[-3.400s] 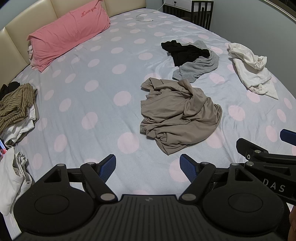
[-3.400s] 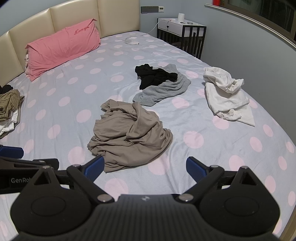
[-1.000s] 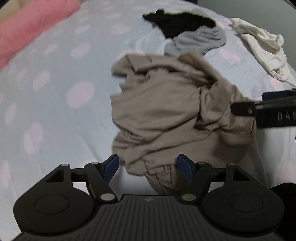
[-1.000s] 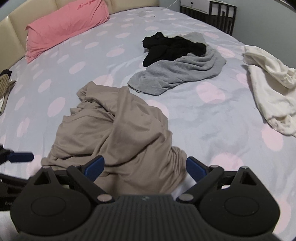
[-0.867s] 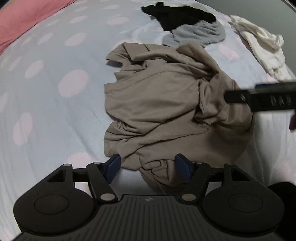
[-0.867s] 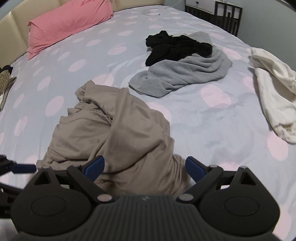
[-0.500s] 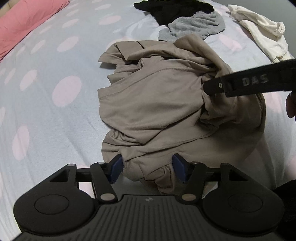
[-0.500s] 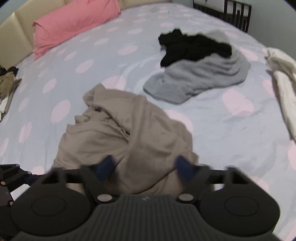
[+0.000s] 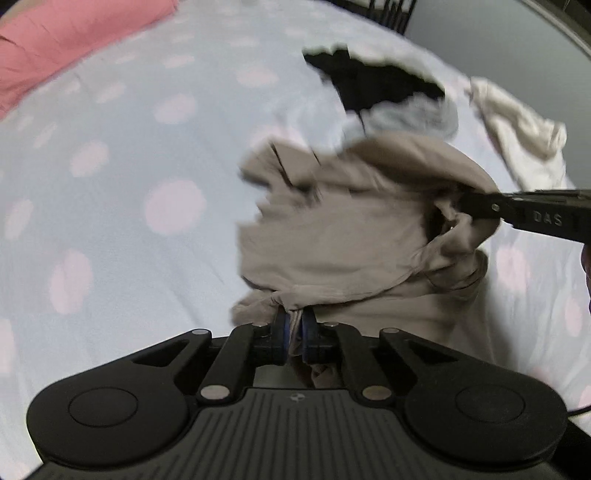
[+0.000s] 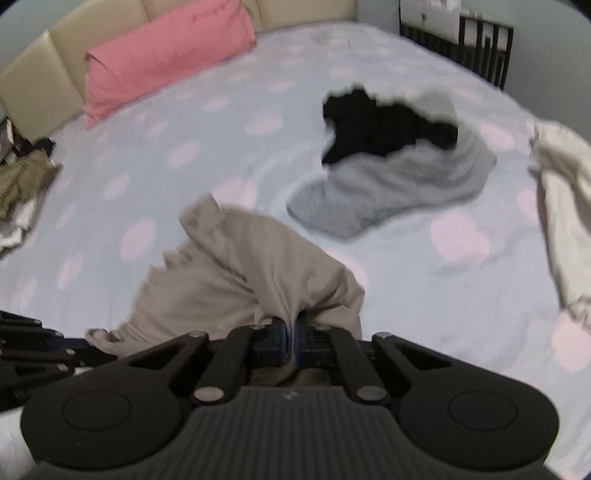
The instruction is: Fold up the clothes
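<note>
A crumpled taupe garment (image 9: 343,229) lies mid-bed on the polka-dot sheet; it also shows in the right wrist view (image 10: 236,280). My left gripper (image 9: 294,334) is shut on its near edge, cloth bunched between the blue pads. My right gripper (image 10: 291,341) is shut on a pinched ridge of the same garment; it reaches in from the right in the left wrist view (image 9: 480,208), its tips buried in the cloth. The garment is pulled up between the two grips. Both views are motion-blurred.
A black garment (image 10: 384,125) lies on a grey one (image 10: 399,188) beyond the taupe one. A cream garment (image 10: 565,206) lies at the right. A pink pillow (image 10: 166,55) rests against the headboard. A striped pile (image 10: 22,184) sits far left. A dark nightstand (image 10: 476,33) stands behind.
Both grippers have closed from open onto the taupe garment. The cloth has risen and bunched between them.
</note>
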The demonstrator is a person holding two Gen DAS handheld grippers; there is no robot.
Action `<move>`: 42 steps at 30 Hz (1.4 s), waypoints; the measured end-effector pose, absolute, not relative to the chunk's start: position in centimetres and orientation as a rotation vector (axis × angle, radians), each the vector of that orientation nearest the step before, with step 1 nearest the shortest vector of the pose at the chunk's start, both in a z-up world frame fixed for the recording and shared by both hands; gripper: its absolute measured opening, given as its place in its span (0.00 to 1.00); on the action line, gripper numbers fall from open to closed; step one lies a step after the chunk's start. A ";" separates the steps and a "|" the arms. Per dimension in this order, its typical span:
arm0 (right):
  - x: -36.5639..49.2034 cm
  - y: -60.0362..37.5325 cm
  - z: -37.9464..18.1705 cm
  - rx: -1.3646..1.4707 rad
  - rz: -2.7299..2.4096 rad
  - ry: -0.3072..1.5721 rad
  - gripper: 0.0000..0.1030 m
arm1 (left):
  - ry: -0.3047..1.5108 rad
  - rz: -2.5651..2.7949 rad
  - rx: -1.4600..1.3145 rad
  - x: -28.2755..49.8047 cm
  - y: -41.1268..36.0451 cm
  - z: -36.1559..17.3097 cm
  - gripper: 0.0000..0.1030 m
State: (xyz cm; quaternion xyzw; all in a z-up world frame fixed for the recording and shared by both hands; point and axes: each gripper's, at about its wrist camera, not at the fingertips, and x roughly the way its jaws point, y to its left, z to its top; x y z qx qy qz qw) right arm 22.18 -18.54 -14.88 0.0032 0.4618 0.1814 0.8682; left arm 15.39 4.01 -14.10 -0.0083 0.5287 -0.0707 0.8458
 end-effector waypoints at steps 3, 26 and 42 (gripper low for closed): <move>21.7 -18.1 -11.7 0.026 0.404 0.907 0.04 | 1.062 -0.120 -0.014 14.8 6.5 -10.4 0.04; 11.7 -7.5 14.4 0.098 0.766 0.408 0.04 | 0.586 0.030 0.112 2.3 19.1 17.6 0.04; 8.2 -2.6 28.8 0.056 0.989 0.159 0.05 | 0.552 0.141 0.117 -0.7 23.4 22.6 0.06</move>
